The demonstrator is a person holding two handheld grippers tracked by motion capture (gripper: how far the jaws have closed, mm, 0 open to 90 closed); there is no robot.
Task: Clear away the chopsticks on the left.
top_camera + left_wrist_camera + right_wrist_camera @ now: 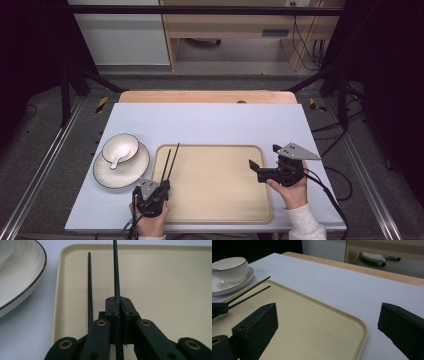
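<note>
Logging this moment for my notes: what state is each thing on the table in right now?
Left gripper: shut on one chopstick.
Held chopstick: clamped, pointing out over the tray.
Other chopstick: loose, lying along the tray's left side.
Right gripper: open, holding nothing, over the tray's right edge.
Tray: flat on the table, bare apart from the chopsticks.
Bowl: upright on the plate, spoon inside.

No readable text, labels, brand names, numbers or signs appear anywhere in the high view or in either gripper view; all visible surfaces are unmarked.
</note>
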